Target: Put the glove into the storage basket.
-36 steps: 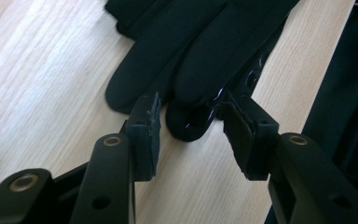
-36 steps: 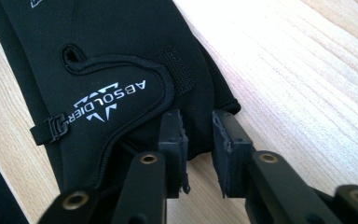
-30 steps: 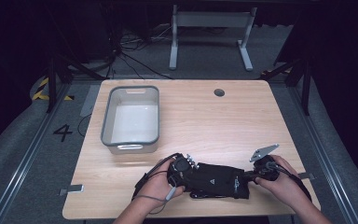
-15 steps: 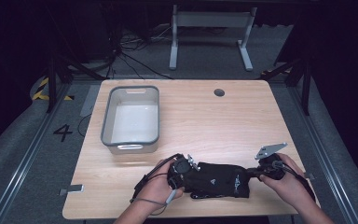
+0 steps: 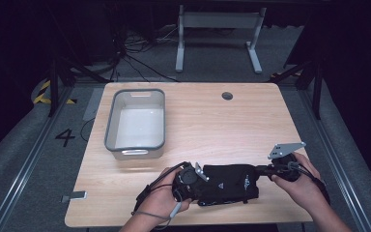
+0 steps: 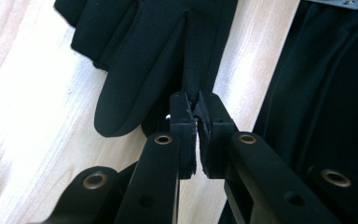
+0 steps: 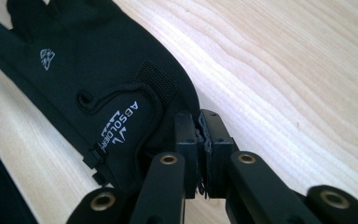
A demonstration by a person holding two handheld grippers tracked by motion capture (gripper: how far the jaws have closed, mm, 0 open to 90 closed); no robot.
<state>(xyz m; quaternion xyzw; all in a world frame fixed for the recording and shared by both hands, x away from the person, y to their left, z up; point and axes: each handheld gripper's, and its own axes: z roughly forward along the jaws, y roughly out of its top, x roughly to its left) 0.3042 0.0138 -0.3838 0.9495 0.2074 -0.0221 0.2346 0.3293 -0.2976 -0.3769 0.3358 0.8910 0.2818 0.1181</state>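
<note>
L gripper [image 5: 200,175] at near edge of table [image 5: 212,125], jaws pinched tight on fabric of black glove [image 5: 227,183], at a finger end per left gripper view [image 6: 196,112]. Glove fingers [image 6: 135,60] hang over wood there. R gripper [image 5: 265,169] clamped on opposite end of glove, at cuff edge beside white "ABSOLDER" lettering [image 7: 119,125]; closed on fabric in right gripper view [image 7: 201,130]. Glove stretched lengthwise betw. both grippers, near front edge, right of centre. L hand [image 5: 166,195] and R hand [image 5: 297,181] wrapped round gripper bodies. Grey bin [image 5: 136,123] on left half of table, well apart from glove. Round hole [image 5: 227,95] at far edge.
</note>
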